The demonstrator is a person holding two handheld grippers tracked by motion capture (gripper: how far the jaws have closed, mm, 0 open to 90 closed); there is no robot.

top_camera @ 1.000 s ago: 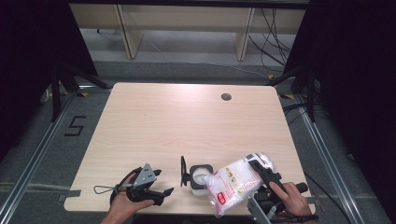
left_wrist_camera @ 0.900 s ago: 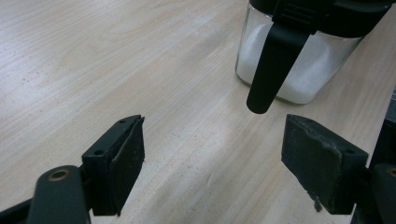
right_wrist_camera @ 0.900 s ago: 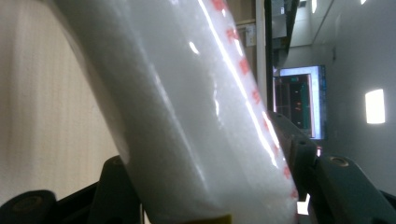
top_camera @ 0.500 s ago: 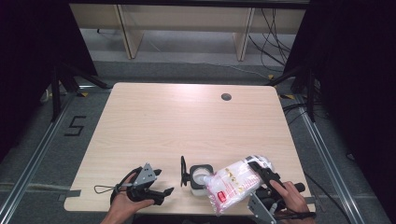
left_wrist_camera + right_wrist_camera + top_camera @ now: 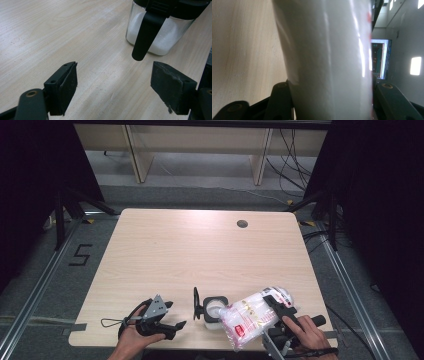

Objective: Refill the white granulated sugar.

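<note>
Hugging the desk's (image 5: pixel 150 250) lower edge, right claw (image 5: pixel 272 302) clenching a bag (image 5: pixel 247 320) beside the jar (image 5: pixel 215 307); left claw (image 5: pixel 175 325) released, upper desk bare.

A lab or test room set up for recording is shown rather than a home. A single light wooden table (image 5: pixel 200 255) with a round cable hole (image 5: pixel 242 224) is placed on a grey carpeted floor (image 5: pixel 200 195), and it is flanked by black curtains (image 5: pixel 35 175) and the feet of dark stands (image 5: pixel 75 205). Metal rails (image 5: pixel 345 285) are laid along both sides of the table, and a figure 5 (image 5: pixel 80 255) is marked on the floor in black tape. Loose cables (image 5: pixel 287 165) are trailed behind the table near bare wooden furniture legs (image 5: pixel 132 150). In the right gripper view a lit computer monitor (image 5: pixel 380 57) and ceiling lights (image 5: pixel 415 65) are seen.
</note>
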